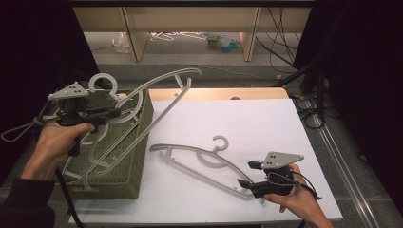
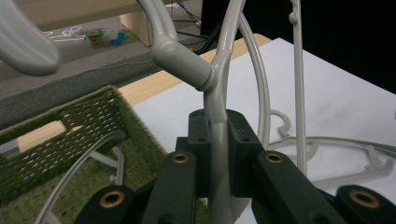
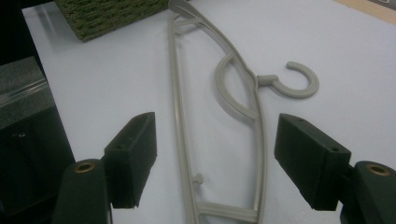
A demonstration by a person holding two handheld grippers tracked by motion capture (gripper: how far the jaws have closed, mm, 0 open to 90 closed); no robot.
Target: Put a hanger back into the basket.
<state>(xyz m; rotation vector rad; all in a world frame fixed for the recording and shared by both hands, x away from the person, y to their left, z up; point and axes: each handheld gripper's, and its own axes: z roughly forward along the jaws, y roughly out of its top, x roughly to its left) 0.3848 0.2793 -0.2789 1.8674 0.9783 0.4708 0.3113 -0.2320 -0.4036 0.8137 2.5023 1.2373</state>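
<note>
Bare white tabletop (image 1: 266, 123) lies open at the far right; the green woven basket (image 1: 135, 156) with grey plastic hangers (image 1: 157, 102) blocks the left.

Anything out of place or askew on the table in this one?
Nothing is spilled or broken. One hanger sticks up steeply out of the green basket, because the left gripper is clamped on it near its neck. Another hanger lies flat on the white tabletop, between the open jaws of the right gripper.

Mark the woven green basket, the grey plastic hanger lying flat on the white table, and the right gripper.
Woven green basket (image 1: 124, 156), high view, on its front wall.
Grey plastic hanger lying flat (image 3: 221, 86), right gripper view, on its inner arch.
Right gripper (image 1: 249, 173), high view, midway between its open fingertips.
</note>
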